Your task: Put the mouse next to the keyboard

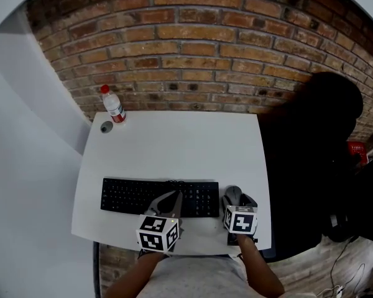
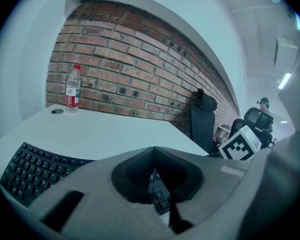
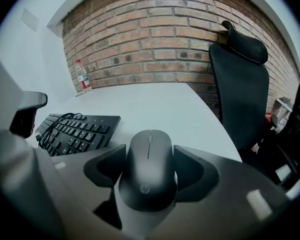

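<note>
Black mouse (image 1: pixel 234 194) was clamped in the right tongs (image 3: pixel 150 158), just beside the keyboard's (image 1: pixel 143 196) right end, near the white worktop's (image 1: pixel 174 144) right edge. The left tongs (image 1: pixel 173 197) hung closed, empty, over the keys; broad bare worktop lay behind.

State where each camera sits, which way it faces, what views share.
Head view: on the person's head, looking steeply down at the white table; forearms, left gripper, right gripper show.
Left gripper view: on the left gripper, facing over the black keyboard toward the brick wall; shut jaws show.
Right gripper view: on the right gripper, facing that wall; jaws clamp the dark grey mouse.
Shared: all show the keyboard and red-capped clear plastic bottle.
</note>
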Motion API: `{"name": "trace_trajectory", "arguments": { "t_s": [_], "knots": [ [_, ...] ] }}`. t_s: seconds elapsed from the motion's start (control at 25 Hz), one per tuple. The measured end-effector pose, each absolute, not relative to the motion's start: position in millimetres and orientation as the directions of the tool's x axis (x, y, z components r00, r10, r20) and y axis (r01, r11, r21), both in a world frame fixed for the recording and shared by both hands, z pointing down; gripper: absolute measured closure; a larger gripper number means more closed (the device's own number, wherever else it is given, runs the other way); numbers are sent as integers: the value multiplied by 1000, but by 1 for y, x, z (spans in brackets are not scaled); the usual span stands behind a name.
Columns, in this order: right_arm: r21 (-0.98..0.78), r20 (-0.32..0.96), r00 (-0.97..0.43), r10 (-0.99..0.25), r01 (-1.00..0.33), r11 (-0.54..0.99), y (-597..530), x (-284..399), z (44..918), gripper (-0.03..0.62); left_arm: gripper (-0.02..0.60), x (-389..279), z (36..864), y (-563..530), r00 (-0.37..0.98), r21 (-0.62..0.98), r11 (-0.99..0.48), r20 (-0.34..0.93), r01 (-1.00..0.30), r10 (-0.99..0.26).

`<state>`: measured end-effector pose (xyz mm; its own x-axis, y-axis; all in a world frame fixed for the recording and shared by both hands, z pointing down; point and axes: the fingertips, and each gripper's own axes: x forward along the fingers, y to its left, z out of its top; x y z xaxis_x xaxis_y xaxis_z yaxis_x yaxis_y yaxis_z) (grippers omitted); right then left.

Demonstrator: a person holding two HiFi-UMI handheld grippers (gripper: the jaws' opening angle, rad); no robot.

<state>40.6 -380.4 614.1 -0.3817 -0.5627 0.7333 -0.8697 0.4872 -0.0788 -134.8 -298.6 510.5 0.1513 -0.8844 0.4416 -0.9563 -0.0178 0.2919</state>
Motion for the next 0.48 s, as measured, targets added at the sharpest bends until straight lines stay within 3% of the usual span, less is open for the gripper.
{"name": "trace_trajectory", "arguments": {
  "t_s": [0.28,0.48],
  "knots": [
    [-111,687,-430,-586,-859,500,-372,38,587,313,586,-139,504,-294,155,290,-28,425,-957,-892],
    [-79,619,-466,-632,-837,541,-367,27,554,384,586,-138,498,-292,174,288,-54,408,-956,-896]
  ]
}}
